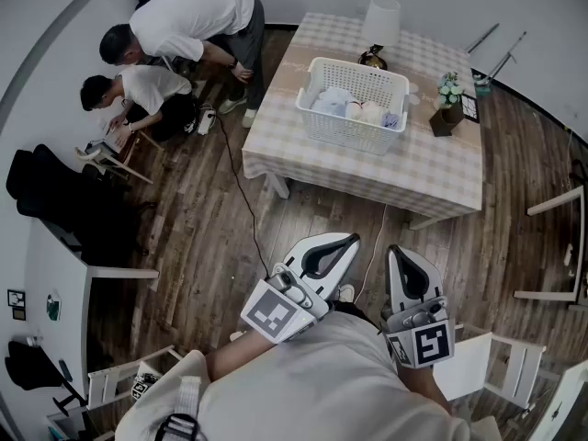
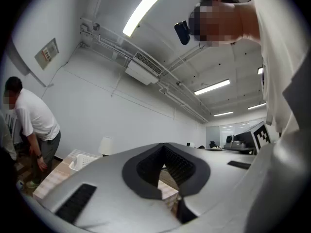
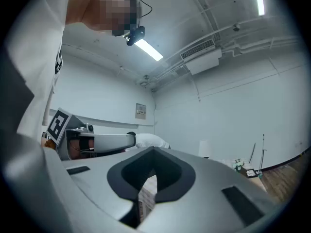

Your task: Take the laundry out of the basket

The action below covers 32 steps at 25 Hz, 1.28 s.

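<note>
A white slatted laundry basket (image 1: 352, 103) stands on a table with a checked cloth (image 1: 413, 168), far from me across the wooden floor. Pale clothes (image 1: 349, 107) lie inside it. The basket also shows small and distant in the left gripper view (image 2: 81, 160). My left gripper (image 1: 329, 254) and right gripper (image 1: 410, 271) are held close to my chest, well short of the table. Both are shut with nothing between the jaws. In both gripper views the jaws meet in front of the lens.
A white lamp (image 1: 379, 28) and a small potted plant (image 1: 448, 94) stand on the table beside the basket. Two people (image 1: 175, 53) bend over at the far left. White chairs (image 1: 551, 246) stand at the right, and a cable (image 1: 241, 186) runs over the floor.
</note>
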### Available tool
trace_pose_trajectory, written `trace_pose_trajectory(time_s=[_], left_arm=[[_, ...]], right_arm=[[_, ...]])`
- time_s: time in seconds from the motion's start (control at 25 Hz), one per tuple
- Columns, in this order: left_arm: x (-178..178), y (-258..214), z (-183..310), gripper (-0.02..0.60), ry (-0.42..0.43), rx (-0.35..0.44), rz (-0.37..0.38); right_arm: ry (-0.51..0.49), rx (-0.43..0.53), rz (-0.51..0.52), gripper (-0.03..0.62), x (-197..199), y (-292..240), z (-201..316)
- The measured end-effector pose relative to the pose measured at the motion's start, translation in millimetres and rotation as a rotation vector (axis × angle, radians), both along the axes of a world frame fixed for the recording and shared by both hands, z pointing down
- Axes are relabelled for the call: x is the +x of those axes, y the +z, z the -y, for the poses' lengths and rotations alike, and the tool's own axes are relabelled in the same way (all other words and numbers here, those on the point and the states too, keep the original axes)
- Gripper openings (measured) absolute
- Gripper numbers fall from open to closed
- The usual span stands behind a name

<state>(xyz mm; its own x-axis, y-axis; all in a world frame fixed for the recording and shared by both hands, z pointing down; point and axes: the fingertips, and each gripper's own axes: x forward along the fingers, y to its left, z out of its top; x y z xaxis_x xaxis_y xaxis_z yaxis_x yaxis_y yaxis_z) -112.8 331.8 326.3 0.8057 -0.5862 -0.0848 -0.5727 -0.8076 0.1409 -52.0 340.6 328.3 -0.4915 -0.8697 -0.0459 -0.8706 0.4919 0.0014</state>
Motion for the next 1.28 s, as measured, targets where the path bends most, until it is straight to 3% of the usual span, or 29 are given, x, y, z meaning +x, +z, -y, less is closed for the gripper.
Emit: trace_pose_trajectory(time_s=[0.64, 1.0, 1.28], left_arm=[[18, 2, -5, 0.023, 0.022, -0.019, 0.004], [56, -1, 1, 0.023, 0.022, 0.037, -0.017], [84, 12, 10, 0.023, -0.007, 0.007, -0.025]], right_arm=[[-0.005, -0.001, 0.021, 0.014, 11, -2, 0], [0.002, -0.015, 0.043, 0.015, 50, 4, -1], [-0.009, -0.025, 0.032, 0.016, 78, 13, 6]])
